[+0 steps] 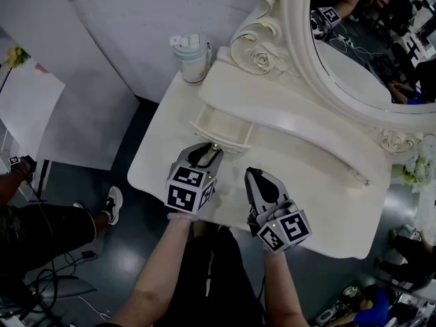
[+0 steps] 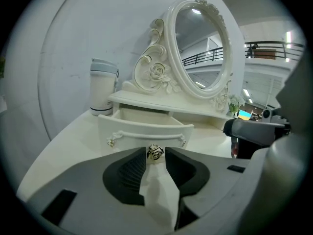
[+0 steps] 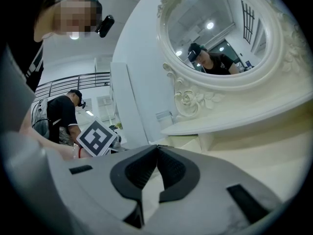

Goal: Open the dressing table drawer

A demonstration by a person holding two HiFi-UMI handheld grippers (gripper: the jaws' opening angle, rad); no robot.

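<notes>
Open drawer (image 2: 145, 130) — its knob (image 2: 155, 152) sits loosely between left tongs (image 2: 155, 156).

No words, numbers or brand names can be read anywhere. The only printed signs are black-and-white square markers (image 1: 180, 197) on the left hand-held gripper (image 1: 212, 150) and the right hand-held gripper (image 1: 251, 174); they are patterns without letters. The tumbler (image 1: 191, 56) shows no legible label.

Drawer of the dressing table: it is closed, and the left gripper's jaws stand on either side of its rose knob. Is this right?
Not closed: the drawer is pulled out, its inside showing in the left gripper view. The jaws of the left gripper do stand on either side of its rose knob.
</notes>
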